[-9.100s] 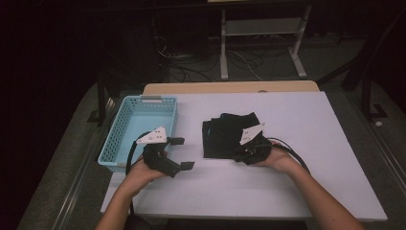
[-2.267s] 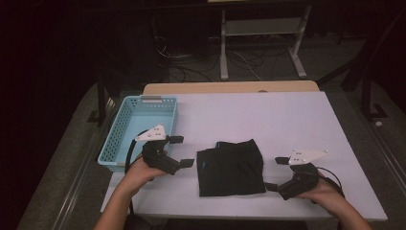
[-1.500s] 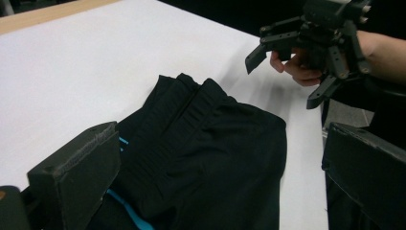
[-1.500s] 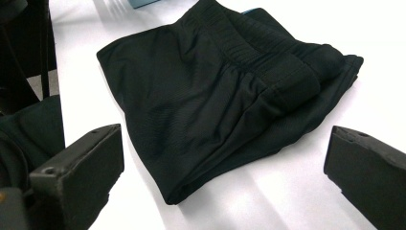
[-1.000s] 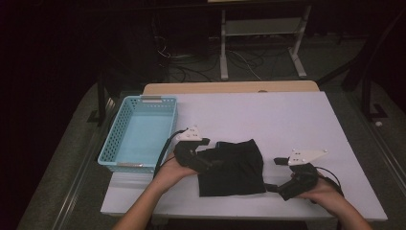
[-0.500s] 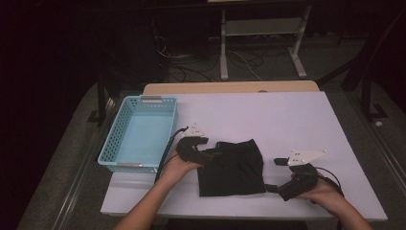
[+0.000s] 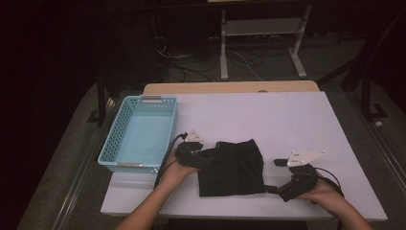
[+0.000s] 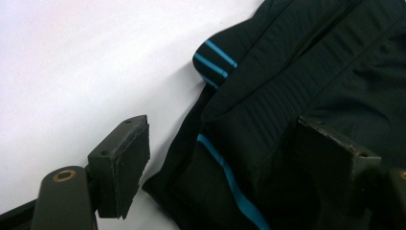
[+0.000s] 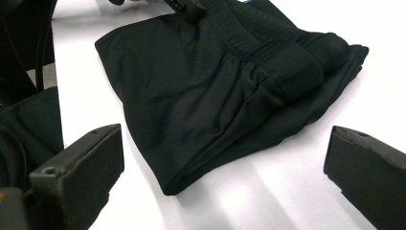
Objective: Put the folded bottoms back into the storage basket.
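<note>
Folded black shorts (image 7: 232, 167) with blue stripes (image 8: 218, 57) lie near the front of the white table (image 7: 287, 120). My left gripper (image 7: 208, 158) is down at their left edge. Its jaws have just been closing and straddle the folded edge (image 8: 225, 163). One pad (image 8: 124, 163) stands on the table side with a sliver of white still showing before the cloth; the other sits on the fabric. My right gripper (image 7: 274, 175) rests on the table right of the shorts, open (image 9: 220, 191), nothing between its jaws. The shorts (image 9: 215, 81) lie just ahead of it.
A light blue plastic basket (image 7: 139, 99) stands at the table's left, with nothing in it. The far half of the table is bare white. Beyond the table are a dark floor, cables and a metal stand (image 7: 261, 33).
The left hand has come down onto the shorts' left edge and its jaws have narrowed around the cloth. The right hand and the shorts have stayed where they were.
</note>
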`<state>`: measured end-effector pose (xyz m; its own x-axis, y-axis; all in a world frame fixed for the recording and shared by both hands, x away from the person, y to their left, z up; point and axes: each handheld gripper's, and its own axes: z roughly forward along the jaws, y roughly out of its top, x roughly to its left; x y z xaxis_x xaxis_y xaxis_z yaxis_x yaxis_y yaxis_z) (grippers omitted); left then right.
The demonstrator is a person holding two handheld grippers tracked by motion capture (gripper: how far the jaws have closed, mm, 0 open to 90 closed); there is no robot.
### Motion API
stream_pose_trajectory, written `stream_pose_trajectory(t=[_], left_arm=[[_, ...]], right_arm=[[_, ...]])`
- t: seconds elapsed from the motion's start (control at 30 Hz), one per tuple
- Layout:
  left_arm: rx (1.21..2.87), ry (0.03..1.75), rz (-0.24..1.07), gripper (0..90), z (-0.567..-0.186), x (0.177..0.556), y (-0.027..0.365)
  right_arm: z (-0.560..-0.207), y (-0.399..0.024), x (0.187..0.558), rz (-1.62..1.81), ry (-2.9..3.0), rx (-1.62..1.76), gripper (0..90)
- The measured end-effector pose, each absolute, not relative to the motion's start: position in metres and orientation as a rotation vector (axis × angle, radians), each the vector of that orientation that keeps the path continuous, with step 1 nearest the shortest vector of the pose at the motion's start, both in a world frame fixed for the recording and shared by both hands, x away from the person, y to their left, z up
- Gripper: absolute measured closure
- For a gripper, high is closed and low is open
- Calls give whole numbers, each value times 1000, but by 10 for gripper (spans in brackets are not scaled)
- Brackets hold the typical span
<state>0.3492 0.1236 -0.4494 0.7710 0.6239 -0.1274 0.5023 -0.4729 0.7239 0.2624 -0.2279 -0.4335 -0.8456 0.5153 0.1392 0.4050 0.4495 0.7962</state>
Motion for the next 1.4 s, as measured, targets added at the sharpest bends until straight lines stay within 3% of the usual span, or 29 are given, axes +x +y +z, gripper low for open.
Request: stream_pose_trajectory(t=[0.37,0.97,1.4], left_arm=[[2200,865,212,192,-453,346,123],[2213,814,88,705,-449,344,119],[2242,809,87,741,-446,344,116]], right_arm=[[-435,-227,263,1349,2578,821,1],[-438,-225,263,1325,2598,818,2],[-438,-222,244,1266,2657,814,159]])
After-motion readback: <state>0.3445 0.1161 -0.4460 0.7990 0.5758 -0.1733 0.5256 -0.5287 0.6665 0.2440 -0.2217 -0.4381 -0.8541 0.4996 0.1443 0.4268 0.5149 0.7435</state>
